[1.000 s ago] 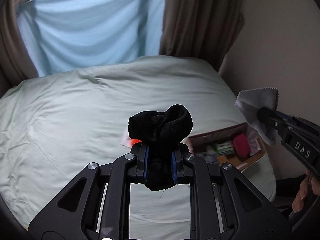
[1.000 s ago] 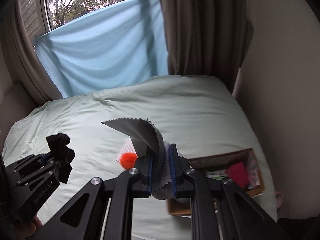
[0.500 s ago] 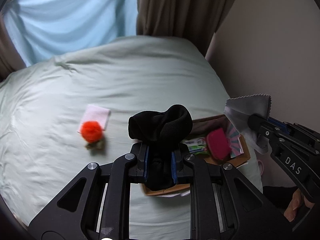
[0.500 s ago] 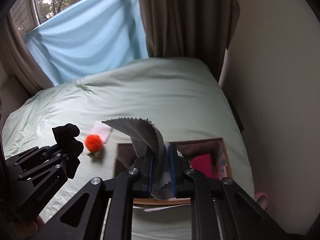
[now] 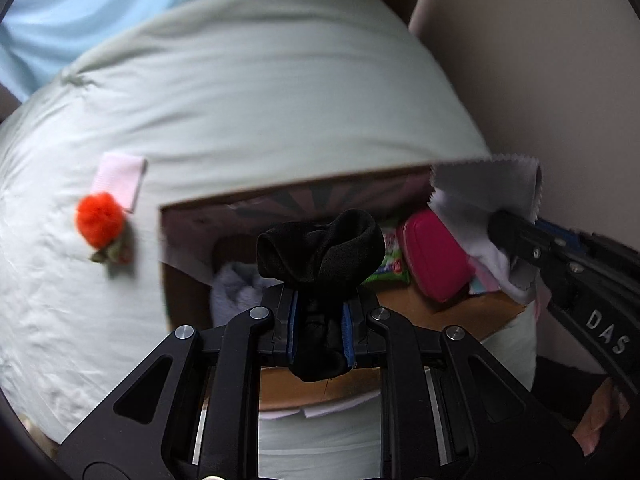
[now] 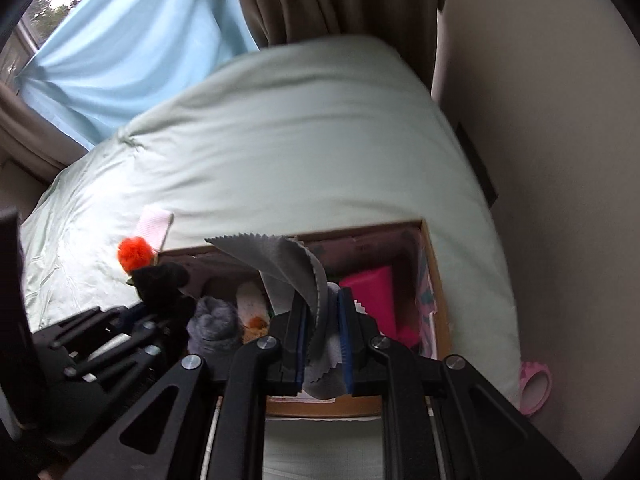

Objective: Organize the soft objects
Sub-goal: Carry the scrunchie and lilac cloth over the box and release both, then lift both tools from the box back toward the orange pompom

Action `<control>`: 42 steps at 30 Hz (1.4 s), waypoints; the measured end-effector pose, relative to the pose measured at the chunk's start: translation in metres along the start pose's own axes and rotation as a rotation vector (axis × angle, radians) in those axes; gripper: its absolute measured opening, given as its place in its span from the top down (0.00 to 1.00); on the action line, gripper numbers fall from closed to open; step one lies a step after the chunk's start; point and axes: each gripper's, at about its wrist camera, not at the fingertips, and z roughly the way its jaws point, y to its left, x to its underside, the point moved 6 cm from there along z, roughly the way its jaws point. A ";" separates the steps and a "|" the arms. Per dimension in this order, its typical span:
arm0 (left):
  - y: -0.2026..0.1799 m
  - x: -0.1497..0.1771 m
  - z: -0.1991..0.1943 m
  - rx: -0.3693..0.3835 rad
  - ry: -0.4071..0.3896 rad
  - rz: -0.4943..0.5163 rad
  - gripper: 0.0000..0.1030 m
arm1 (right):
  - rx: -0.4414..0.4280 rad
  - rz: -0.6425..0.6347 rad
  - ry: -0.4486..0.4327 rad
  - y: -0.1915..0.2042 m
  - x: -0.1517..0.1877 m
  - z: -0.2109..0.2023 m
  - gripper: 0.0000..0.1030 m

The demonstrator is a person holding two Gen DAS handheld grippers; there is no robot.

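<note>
My left gripper (image 5: 320, 320) is shut on a black sock (image 5: 320, 248) and holds it over the open cardboard box (image 5: 460, 312) on the bed. My right gripper (image 6: 323, 320) is shut on a grey cloth with zigzag edges (image 6: 280, 256), also over the box (image 6: 436, 280). The right gripper and its cloth (image 5: 480, 200) show at the right of the left wrist view. The left gripper with the sock (image 6: 160, 284) shows at the left of the right wrist view. The box holds a pink item (image 5: 436, 256), a grey fluffy item (image 6: 212, 320) and a green packet (image 5: 390, 256).
An orange pompom (image 5: 98, 220) and a folded pink cloth (image 5: 120, 180) lie on the pale green bedsheet (image 5: 260, 100) left of the box. A wall (image 6: 560, 120) runs along the right of the bed. Curtains hang at the far end. A pink tape roll (image 6: 534, 386) lies at the bed's right edge.
Both grippers have moved forward and down over the box, still holding the sock and the cloth. The box now fills the middle of both views.
</note>
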 end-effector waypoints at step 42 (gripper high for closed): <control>0.031 0.002 -0.120 -0.025 -0.131 0.040 0.00 | -0.088 0.016 -0.078 0.023 -0.010 -0.078 0.00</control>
